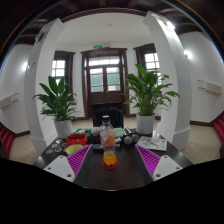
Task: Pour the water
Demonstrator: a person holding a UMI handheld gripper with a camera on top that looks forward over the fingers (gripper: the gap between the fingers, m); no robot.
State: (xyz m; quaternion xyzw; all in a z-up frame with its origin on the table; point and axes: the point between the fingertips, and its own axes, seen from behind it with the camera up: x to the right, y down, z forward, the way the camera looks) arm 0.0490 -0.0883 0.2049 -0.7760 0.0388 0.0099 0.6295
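Note:
A small glass [109, 158] with orange liquid stands on a red coaster on the dark table [112, 176], ahead of my fingers and between their lines. Right behind it stands a clear plastic bottle [106, 131] with an orange label. My gripper [110, 166] is open: the two pink pads [64, 160] sit wide apart at either side, with clear gaps to the glass. Nothing is held.
Small items crowd the far side of the table: a yellow thing [75, 150] at the left, a dark round object [130, 139] at the right, papers [152, 143]. Two big potted plants [148, 95] flank a fireplace beyond, with white columns and windows behind.

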